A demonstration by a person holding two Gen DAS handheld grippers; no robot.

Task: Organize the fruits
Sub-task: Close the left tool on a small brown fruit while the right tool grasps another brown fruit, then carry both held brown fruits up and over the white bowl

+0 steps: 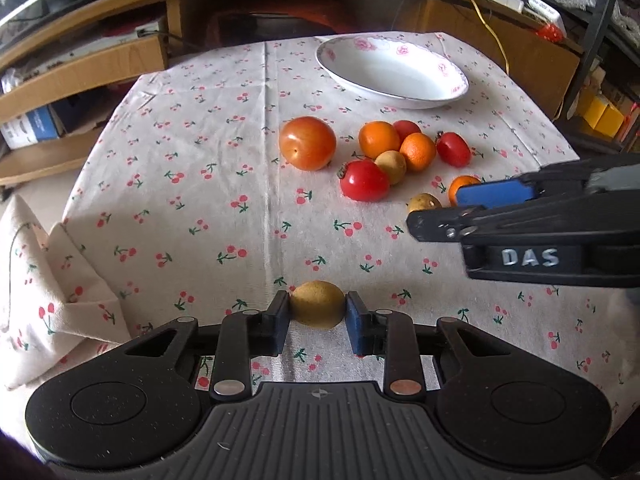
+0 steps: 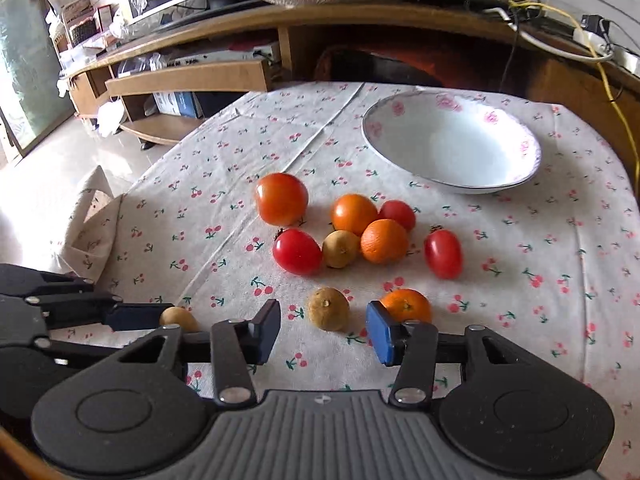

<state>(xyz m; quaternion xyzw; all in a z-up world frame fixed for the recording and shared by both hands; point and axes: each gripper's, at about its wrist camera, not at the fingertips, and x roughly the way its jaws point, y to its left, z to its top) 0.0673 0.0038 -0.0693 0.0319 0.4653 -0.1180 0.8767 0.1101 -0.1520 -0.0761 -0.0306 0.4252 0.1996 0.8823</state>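
Two grippers work over the cherry-print tablecloth (image 1: 192, 168). The left gripper (image 1: 318, 312) pinches a small brown fruit (image 1: 317, 304) between its blue pads. The right gripper (image 2: 324, 330) stands wide, with another brown fruit (image 2: 329, 309) just ahead between its fingers. Beyond both lie the remaining fruits, then the white bowl (image 2: 452, 144).

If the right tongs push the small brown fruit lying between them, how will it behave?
The small brown fruit looks round, with nothing beside it to stop it, so it would probably roll on the tablecloth, perhaps toward the mandarin. It seems light for a push. Its skin looks dull, not glossy, so the open right tongs should hold it without slipping.
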